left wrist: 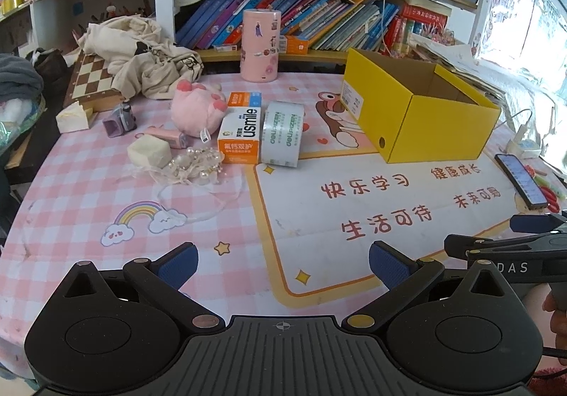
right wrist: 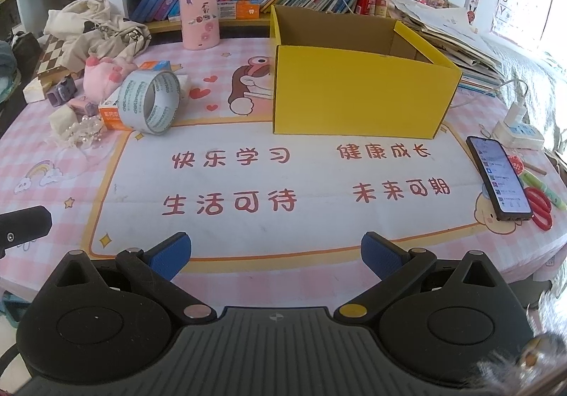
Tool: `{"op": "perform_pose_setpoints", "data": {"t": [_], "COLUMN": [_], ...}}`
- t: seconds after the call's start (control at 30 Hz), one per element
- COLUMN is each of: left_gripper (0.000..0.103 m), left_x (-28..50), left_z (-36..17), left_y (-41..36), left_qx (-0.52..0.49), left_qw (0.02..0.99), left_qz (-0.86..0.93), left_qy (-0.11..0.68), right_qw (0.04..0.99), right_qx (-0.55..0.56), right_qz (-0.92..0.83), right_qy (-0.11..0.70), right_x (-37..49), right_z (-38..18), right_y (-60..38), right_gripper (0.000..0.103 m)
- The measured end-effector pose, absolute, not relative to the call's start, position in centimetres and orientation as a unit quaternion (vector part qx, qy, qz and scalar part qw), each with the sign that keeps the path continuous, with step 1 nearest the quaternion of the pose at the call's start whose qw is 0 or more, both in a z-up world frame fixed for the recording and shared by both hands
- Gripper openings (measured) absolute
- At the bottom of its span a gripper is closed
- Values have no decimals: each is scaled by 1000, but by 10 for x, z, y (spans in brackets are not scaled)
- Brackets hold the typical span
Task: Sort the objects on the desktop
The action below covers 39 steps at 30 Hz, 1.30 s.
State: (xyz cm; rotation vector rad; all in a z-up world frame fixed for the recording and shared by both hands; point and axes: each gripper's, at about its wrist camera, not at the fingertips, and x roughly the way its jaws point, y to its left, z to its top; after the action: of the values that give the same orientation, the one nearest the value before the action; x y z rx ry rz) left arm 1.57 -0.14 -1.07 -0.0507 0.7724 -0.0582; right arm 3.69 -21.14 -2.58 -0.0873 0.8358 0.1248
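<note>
Both the left hand-held gripper (left wrist: 283, 263) and the right hand-held gripper (right wrist: 275, 254) hover released over the tabletop's (right wrist: 248, 134) near edge, holding nothing. The tape roll (right wrist: 150, 102), toothpaste box (left wrist: 241, 128) and plush toy (left wrist: 198, 105) cluster toward the far left; the yellow box (right wrist: 354, 95) stands open toward the far right.

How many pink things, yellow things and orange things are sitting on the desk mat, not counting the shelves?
Pink: 3, the plush toy, the tall pink canister and the small pink gadget.
Yellow: 1, the open yellow box.
Orange: 1, the usmile box.
Total: 5
</note>
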Motion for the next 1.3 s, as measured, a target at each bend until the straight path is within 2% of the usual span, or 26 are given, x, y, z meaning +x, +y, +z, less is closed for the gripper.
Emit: {"op": "perform_pose_setpoints", "data": {"t": [1.03,1.3], "left_gripper": [103,103], "left_x": [19,9], "left_z": [-2,6], "left_y": [-2,-8], "left_qx": [-6,0], "left_qw": [943,955], "left_qz": [-17,-23], "left_qy": [332,297], "right_qw": [913,926], "right_qx": [-75,-79], "right_qz": [70,89], "right_qy": [395,358], "right_x": [46,42], "right_z": [-17,-8], "right_y": [-201,-205], "right_gripper": [103,103]}}
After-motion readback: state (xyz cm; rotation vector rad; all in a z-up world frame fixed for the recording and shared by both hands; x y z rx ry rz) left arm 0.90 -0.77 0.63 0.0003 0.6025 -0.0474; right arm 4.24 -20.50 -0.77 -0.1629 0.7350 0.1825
